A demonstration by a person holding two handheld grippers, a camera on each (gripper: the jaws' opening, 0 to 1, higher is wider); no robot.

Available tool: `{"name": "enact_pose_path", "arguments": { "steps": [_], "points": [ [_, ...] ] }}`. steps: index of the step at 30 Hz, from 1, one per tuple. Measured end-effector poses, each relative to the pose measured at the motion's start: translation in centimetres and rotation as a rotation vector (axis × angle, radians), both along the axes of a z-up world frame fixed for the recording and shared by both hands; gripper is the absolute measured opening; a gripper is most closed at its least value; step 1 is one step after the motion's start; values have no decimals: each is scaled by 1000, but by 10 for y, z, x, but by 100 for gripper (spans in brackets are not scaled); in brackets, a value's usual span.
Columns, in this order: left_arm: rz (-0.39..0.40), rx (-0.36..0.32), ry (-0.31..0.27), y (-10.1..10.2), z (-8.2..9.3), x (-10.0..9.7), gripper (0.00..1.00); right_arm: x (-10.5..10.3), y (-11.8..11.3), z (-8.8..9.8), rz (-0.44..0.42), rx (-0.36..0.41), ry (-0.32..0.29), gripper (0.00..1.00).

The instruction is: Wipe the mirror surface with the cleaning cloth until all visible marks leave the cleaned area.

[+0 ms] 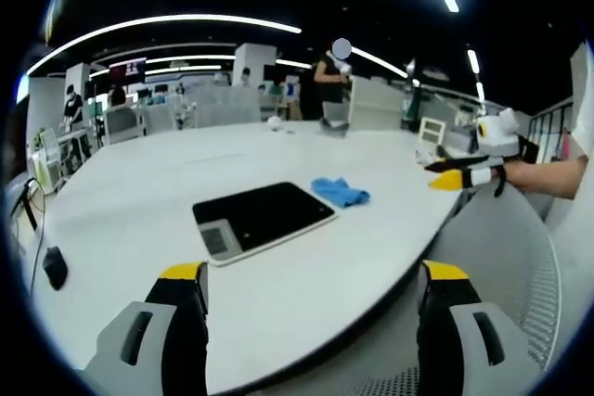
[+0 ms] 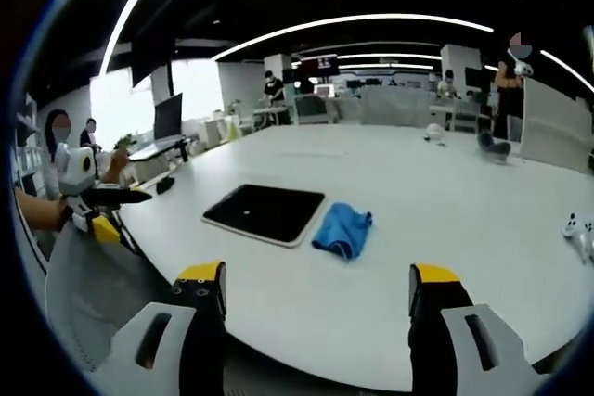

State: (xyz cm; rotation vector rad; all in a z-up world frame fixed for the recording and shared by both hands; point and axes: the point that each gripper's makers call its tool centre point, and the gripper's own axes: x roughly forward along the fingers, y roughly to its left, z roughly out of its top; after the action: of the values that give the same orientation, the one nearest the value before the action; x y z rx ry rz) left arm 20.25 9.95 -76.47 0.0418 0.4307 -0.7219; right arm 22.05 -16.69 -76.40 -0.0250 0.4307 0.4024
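Big white table (image 2: 445, 220), dark mirror (image 2: 264, 211) lying flat on it with the crumpled blue cleaning cloth (image 2: 342, 229) just beside it, touching or nearly. Both grippers hang off the near edge, left gripper (image 1: 316, 299) and right gripper (image 2: 317, 296), jaws spread wide and empty, nothing between them and the mirror. A black mouse (image 1: 55, 267) sits near the table's edge.

No text, label, brand, number or sign is coming through legibly in either view. A distant wall screen (image 1: 127, 69) is glowing red and white in the left gripper view (the same screen (image 2: 318, 63) is showing in the right gripper view), but whatever it is displaying is staying far too small and blurred to read.
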Motion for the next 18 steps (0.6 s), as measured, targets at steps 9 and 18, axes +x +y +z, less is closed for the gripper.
{"name": "enact_pose_path", "arguments": {
  "steps": [9,18],
  "points": [
    [7,-6,-2,1,0,1,98,1,2,0,12,18,-15,89],
    [15,-16,-4,2,1,2,99,1,4,1,16,34,-28,92]
  ]
}}
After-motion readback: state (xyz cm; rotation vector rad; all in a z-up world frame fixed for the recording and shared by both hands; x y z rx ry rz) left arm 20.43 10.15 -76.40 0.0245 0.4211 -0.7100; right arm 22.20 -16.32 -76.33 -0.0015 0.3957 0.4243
